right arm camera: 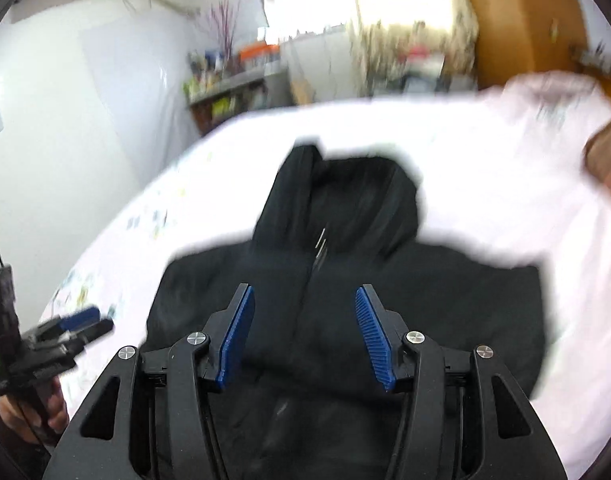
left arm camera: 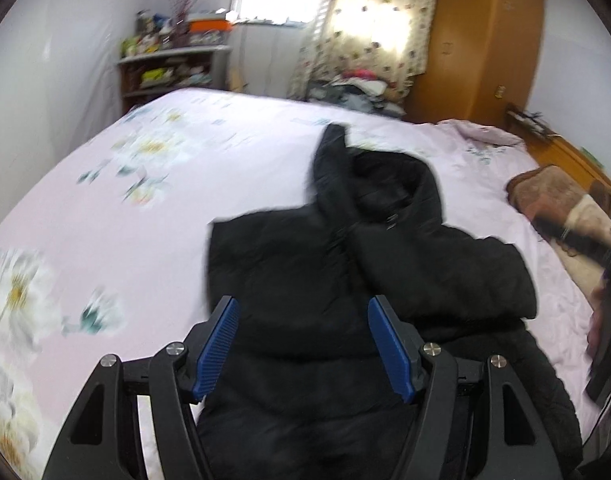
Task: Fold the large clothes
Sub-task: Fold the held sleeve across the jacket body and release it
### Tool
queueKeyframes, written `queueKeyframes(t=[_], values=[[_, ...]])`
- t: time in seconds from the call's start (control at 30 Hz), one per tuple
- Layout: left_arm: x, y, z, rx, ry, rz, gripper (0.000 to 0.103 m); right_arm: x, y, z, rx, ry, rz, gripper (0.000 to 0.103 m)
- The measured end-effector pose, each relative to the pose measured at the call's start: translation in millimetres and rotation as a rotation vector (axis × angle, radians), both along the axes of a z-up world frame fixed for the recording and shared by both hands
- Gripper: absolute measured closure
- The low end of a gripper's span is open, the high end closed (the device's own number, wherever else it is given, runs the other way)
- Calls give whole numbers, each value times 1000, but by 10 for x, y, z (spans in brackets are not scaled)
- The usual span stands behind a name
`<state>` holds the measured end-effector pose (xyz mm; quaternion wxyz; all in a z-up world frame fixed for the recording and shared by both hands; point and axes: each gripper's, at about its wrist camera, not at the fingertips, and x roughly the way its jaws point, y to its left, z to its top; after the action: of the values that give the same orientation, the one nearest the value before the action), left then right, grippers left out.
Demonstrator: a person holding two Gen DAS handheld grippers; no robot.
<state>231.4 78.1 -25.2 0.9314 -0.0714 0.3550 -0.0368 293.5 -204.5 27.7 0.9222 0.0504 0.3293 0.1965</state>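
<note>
A black hooded padded jacket [left arm camera: 345, 264] lies on the pink floral bed sheet [left arm camera: 117, 216], hood pointing away, sleeves folded in over the body. My left gripper [left arm camera: 303, 308] is open and empty, hovering above the jacket's lower body. My right gripper [right arm camera: 303, 300] is open and empty, above the jacket [right arm camera: 345, 280] near its front zip. The left gripper also shows in the right wrist view [right arm camera: 85, 322] at the far left, held in a hand, beside the jacket's left edge. Both views are motion-blurred.
A brown and cream blanket [left arm camera: 569, 216] lies on the bed's right side. A cluttered shelf [left arm camera: 173, 68] stands by the far wall under a window. A wooden wardrobe [left arm camera: 485, 40] and a clothes pile [left arm camera: 357, 88] stand beyond the bed.
</note>
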Motion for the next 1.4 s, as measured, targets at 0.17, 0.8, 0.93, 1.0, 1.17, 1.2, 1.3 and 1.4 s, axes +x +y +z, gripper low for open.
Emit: queueKeyframes(t=[0.17,0.8,0.93,1.0,1.17,1.2,1.3,1.4], values=[[454,-431,-36,-3,1,-77,33,121,-413,452,-156,-160,-130,38],[889,-803,-1029,102,177,-64,72,591,-777,-1578,-264,288,-222,77],[823,-652,-564,65,78,-74,73,509,-930,-1099,-179,202,-210,77],[914,-620,-424,118,30,-60,73,579,-982,-970,-165,178,-232,77],[1340,-447,-745,155,140,10,73,1006,-857,-1074,-190,222,-222,77],[1378,-436,-853,165,157,9,73,1059,-823,-1165,-206,248,-218,77],[1358,-523,-1001,221,147,-14,73,1128,-761,-1436,-268,284,-221,77],[1323,-533,-899,225,144,-25,73,1058,-791,-1357,-256,274,-237,77]])
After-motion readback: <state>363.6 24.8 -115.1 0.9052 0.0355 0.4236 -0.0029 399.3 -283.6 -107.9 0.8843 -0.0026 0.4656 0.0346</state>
